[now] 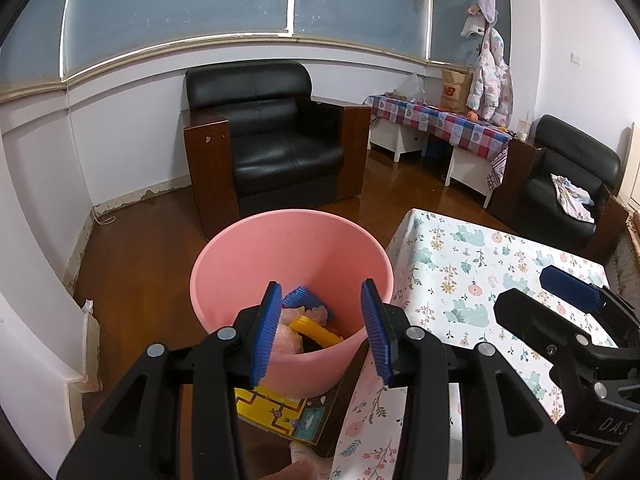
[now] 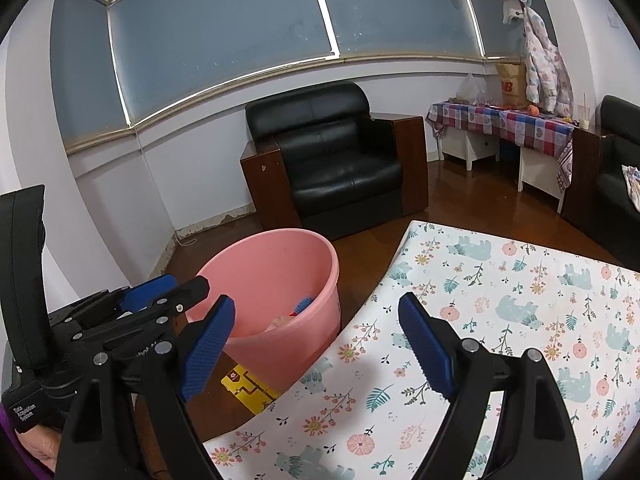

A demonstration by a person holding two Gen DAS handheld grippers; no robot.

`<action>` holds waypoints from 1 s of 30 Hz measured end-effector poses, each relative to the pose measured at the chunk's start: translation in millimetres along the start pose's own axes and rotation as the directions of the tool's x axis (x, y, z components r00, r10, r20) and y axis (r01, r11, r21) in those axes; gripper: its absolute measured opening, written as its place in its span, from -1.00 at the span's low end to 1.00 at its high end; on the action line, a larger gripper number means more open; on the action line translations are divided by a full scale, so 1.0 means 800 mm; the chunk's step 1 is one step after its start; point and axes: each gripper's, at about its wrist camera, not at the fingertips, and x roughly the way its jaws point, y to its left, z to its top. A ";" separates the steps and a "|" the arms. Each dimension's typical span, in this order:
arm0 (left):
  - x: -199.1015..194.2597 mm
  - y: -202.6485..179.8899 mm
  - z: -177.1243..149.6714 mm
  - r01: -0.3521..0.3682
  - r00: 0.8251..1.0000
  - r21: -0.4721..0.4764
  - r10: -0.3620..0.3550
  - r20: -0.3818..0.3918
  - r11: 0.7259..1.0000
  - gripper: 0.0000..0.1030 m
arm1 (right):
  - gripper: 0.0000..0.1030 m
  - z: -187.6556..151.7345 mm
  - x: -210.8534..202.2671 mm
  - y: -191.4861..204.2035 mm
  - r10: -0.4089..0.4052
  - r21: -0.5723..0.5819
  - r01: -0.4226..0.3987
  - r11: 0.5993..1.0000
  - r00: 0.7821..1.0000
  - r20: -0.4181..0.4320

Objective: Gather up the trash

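Observation:
A pink bin (image 1: 288, 256) stands on the floor beside the table; trash lies in its bottom: pale pink wrappers (image 1: 290, 334), a yellow piece (image 1: 316, 330) and a blue ribbed piece (image 1: 302, 296). My left gripper (image 1: 320, 320) hovers over the bin's near rim, open, nothing between its blue pads. The right gripper (image 2: 316, 340) is open and empty above the table's left edge, and it shows from the side in the left wrist view (image 1: 568, 292). The bin (image 2: 276, 272) appears to its left, with the left gripper (image 2: 160, 296) in front of it.
The table wears a white floral cloth (image 2: 500, 320). A yellow printed board (image 1: 276, 412) lies under the bin. A black armchair (image 1: 272, 136) stands behind, a checked-cloth side table (image 1: 440, 120) and a second black chair (image 1: 568, 176) to the right. Brown wooden floor (image 1: 140, 260) surrounds the bin.

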 end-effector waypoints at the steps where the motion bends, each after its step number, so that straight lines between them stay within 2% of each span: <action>1: 0.000 0.000 0.000 -0.001 1.000 0.001 0.001 0.001 1.000 -0.19 | 0.60 0.000 -0.001 0.000 0.000 -0.001 0.000 1.000 1.000 0.002; 30: -0.008 0.004 0.003 -0.004 1.000 0.001 0.004 0.011 1.000 -0.19 | 0.60 0.004 -0.008 0.005 0.000 -0.005 0.000 1.000 1.000 0.018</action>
